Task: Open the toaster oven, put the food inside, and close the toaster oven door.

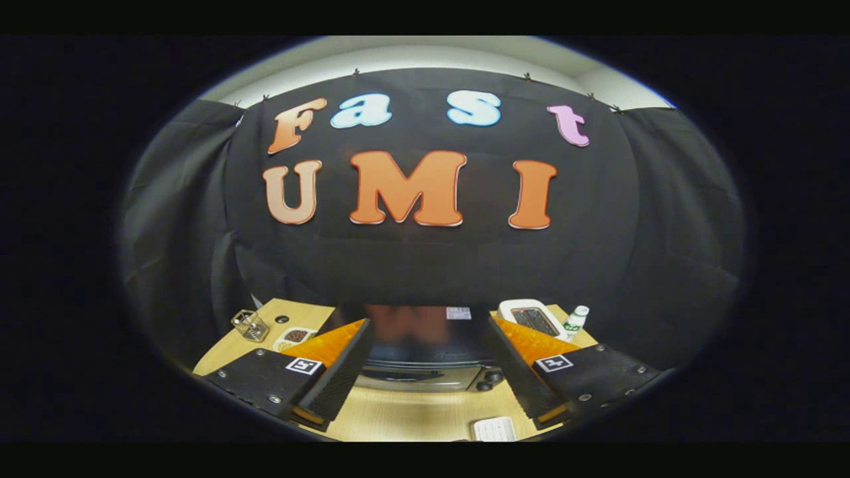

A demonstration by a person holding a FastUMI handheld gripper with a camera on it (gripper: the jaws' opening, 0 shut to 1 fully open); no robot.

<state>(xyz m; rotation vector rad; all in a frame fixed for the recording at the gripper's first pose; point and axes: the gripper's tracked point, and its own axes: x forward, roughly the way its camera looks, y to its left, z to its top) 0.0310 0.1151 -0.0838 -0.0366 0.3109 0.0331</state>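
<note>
Wooden counter (412, 415) carries a toaster oven (425, 352), door seemingly shut, just ahead of the hand-held gripper (425, 392), whose fingers gape wide, empty. Loaded or not: unclear.

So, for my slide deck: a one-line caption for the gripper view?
Open gripper held above the table, fingers framing the closed toaster oven just ahead.
</note>
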